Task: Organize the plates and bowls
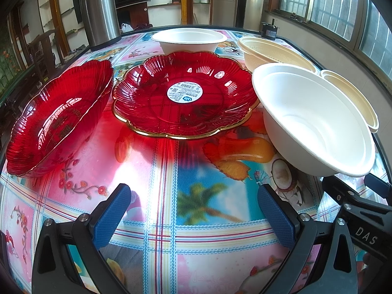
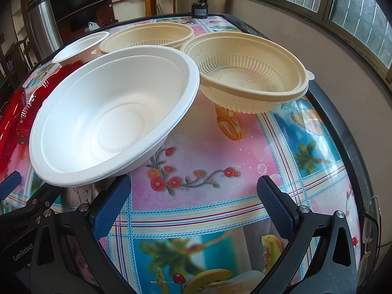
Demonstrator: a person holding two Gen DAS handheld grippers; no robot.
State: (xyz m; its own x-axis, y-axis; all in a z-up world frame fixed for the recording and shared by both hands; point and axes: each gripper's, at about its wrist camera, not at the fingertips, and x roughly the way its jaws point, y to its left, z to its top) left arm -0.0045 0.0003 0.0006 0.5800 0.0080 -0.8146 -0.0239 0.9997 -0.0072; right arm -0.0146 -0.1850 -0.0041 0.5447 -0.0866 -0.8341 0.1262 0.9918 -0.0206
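Note:
Two red glass plates lie on the flowered tablecloth: one (image 1: 186,112) with a white sticker at centre, one (image 1: 58,120) to its left. One white foam bowl (image 1: 316,122) (image 2: 115,112) sits close at the right, another (image 1: 188,40) (image 2: 78,49) farther back. Two cream plastic bowls (image 2: 245,73) (image 2: 147,39) stand beyond. My left gripper (image 1: 193,191) is open above bare cloth, in front of the stickered plate. My right gripper (image 2: 193,183) is open and holds nothing; the near white bowl's rim lies just over its left fingertip (image 2: 122,183).
A steel thermos flask (image 1: 99,12) stands at the table's far left corner and a small black device (image 2: 199,9) at the far edge. The dark table edge (image 2: 343,132) curves along the right, below a windowed wall. A wooden chair (image 1: 41,49) stands off the left side.

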